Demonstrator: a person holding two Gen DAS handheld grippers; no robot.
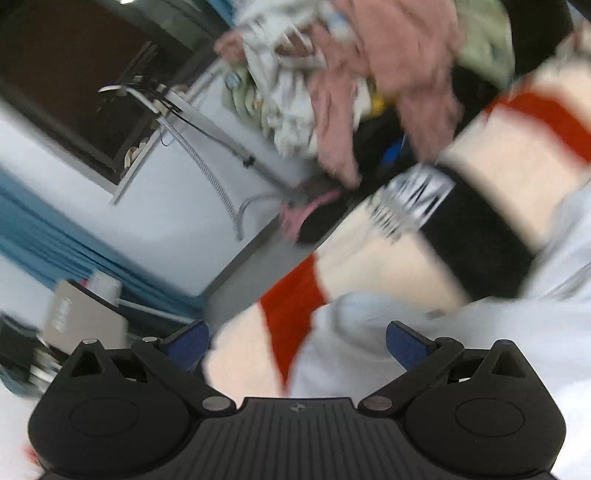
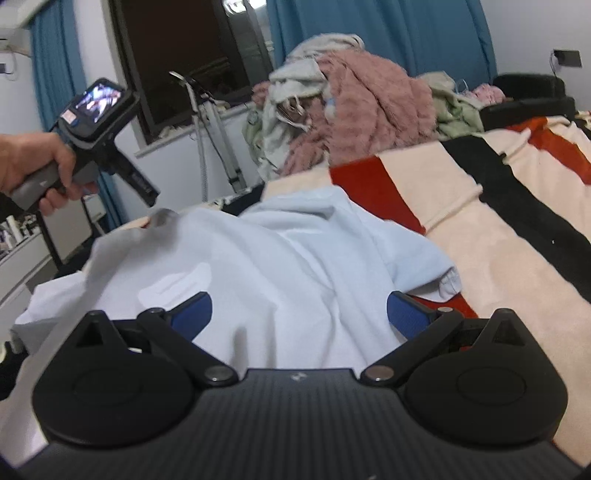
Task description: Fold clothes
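A pale blue garment lies rumpled on a cream, red and black striped blanket. My right gripper hovers open just over the garment's near part, with cloth showing between the blue pads but not pinched. The left wrist view is tilted and blurred. My left gripper is open above the blanket, and the garment's edge lies under its right finger. A hand holds the left tool above the garment's far left corner.
A heap of unfolded clothes, mostly fluffy pink, fills the far end of the bed. A metal stand rises beside the dark window. Blue curtains hang behind. The bed's left edge drops off near shelves.
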